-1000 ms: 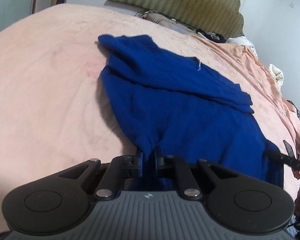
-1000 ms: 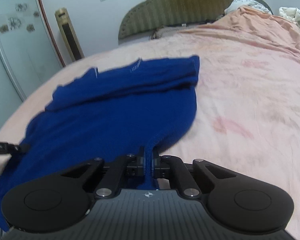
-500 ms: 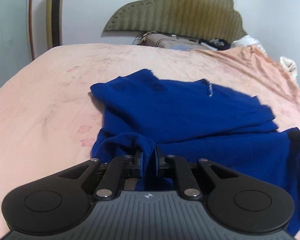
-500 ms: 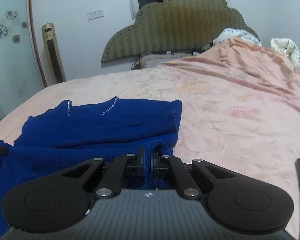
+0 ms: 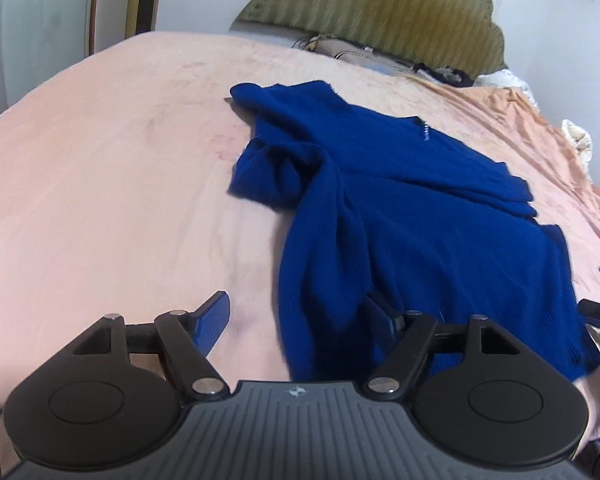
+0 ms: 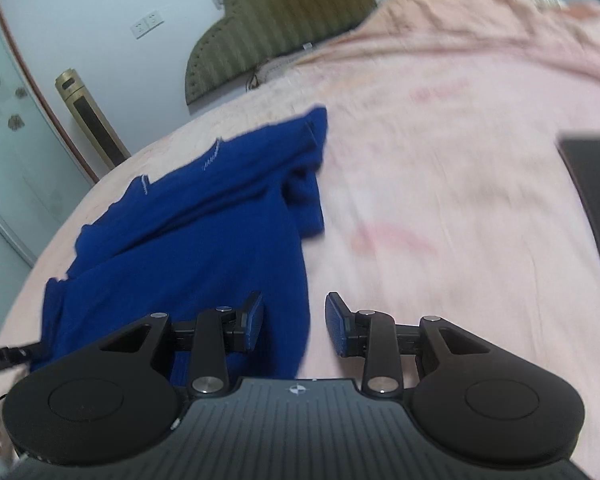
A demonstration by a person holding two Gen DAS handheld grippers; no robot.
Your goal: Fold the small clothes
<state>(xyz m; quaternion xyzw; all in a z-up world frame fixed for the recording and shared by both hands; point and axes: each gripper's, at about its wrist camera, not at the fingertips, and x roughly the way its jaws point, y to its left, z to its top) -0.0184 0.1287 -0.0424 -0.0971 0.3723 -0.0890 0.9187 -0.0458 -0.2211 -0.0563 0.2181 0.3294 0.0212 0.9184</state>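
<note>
While the blue sweater (image 5: 420,216) lies loosely folded on the pink bedspread (image 5: 120,200), the left gripper (image 5: 300,320) hangs just above its near edge with both fingers spread wide and nothing between them. Its left finger (image 5: 212,322) sits over bare bedspread, and its right one is partly hidden against the blue knit, so contact there cannot be told. The near part of the garment drapes in soft ridges toward this gripper, and a bunched sleeve (image 5: 268,176) sticks out on the side away from the other tool.

From the right wrist camera, the right gripper (image 6: 294,322) is likewise spread apart and holds nothing. The sweater's near corner (image 6: 288,320) lies between and below its fingers, with the left finger (image 6: 252,322) over the cloth and the right finger (image 6: 338,328) over the bedspread. A folded band of the sweater runs across its far side, marked by pale stitching (image 6: 212,156).

Beyond the bed stand an olive padded headboard (image 6: 268,28) and a gold tower fan (image 6: 88,116) against the wall. A dark flat object (image 6: 596,200) rests on the bedspread, well apart from the sweater.
</note>
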